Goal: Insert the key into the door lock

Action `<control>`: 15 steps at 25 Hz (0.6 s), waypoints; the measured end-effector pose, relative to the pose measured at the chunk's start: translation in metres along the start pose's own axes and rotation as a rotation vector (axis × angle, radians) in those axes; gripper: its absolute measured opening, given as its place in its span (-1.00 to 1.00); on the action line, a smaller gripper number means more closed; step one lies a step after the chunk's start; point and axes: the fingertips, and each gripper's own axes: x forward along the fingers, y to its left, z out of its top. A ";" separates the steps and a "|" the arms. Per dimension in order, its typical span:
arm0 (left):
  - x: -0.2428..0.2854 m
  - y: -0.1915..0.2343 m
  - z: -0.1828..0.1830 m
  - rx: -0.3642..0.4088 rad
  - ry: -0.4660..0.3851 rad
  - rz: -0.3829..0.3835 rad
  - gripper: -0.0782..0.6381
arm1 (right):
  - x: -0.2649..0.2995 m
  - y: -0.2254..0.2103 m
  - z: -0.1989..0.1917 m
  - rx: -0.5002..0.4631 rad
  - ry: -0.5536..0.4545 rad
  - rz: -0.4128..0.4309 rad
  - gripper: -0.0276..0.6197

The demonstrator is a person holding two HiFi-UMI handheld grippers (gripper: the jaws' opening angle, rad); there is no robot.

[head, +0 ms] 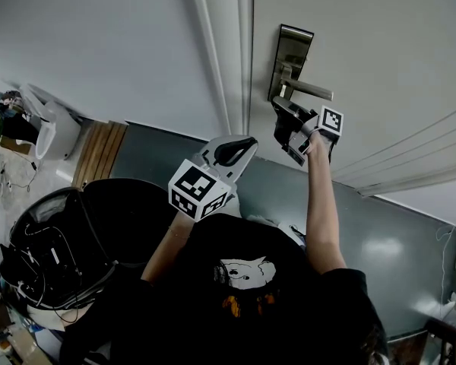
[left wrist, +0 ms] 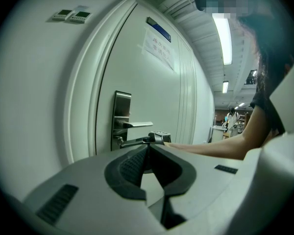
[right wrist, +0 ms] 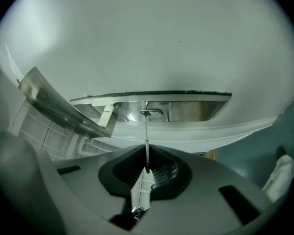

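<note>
Black printed T-shirt (head: 289,303); grey left claw (head: 247,144), right claw (head: 278,106)

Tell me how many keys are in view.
1. The key is clamped in the right gripper, its tip at the lock cylinder below the door handle. The left gripper is shut with nothing in it. Others may be hidden.

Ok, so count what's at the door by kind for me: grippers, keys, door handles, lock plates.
Grippers: 2 (left gripper, right gripper)
Key: 1
Door handle: 1
Lock plate: 1
Total: 5
</note>
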 end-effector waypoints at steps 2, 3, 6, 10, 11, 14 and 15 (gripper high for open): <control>0.000 0.001 -0.001 -0.002 0.003 0.000 -0.73 | 0.001 0.000 -0.001 0.018 0.021 0.009 -0.85; 0.000 0.002 -0.002 -0.004 0.004 0.001 -0.73 | 0.002 0.001 -0.003 0.024 0.036 0.010 -0.85; 0.002 0.002 -0.003 -0.008 0.007 -0.002 -0.73 | 0.004 0.003 -0.004 0.026 0.055 0.003 -0.85; 0.007 0.002 -0.001 -0.005 0.007 -0.009 -0.73 | 0.002 0.000 -0.002 0.009 0.050 -0.004 -0.85; 0.007 0.002 0.000 -0.005 0.008 -0.009 -0.73 | 0.001 0.000 -0.002 0.004 0.051 -0.008 -0.85; 0.009 0.004 0.000 -0.006 0.012 -0.008 -0.73 | 0.000 0.003 0.000 0.008 0.041 -0.005 -0.85; 0.010 0.004 0.000 -0.006 0.014 -0.008 -0.73 | -0.001 0.005 0.003 0.015 0.031 0.005 -0.85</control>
